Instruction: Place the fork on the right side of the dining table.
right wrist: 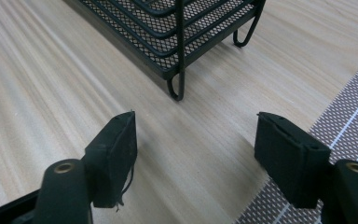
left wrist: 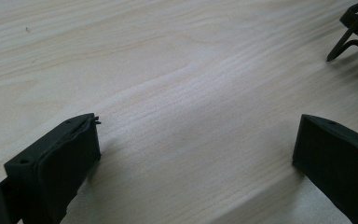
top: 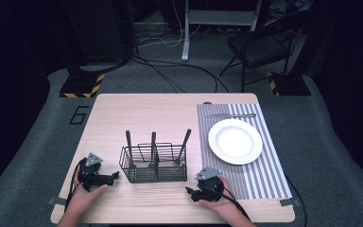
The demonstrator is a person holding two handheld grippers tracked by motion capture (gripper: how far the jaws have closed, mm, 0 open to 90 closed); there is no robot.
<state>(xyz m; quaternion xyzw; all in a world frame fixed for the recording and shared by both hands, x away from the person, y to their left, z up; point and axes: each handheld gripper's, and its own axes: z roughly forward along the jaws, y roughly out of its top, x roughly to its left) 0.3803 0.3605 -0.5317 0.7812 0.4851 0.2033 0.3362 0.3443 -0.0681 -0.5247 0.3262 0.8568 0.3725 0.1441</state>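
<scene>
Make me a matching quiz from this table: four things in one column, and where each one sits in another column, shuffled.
Things:
1. plate
2. wire caddy
3. knife
4. left gripper

Places:
A. lying on the striped placemat beyond the plate
B. near the table's front left edge
C. middle of the table, holding three dark-handled utensils
D. centred on the striped placemat

Pairs: 1-D, 2-C, 3-A, 4-B

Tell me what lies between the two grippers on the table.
In the high view, the black wire caddy with three utensils stands between the left gripper and right gripper, slightly farther back.
</scene>
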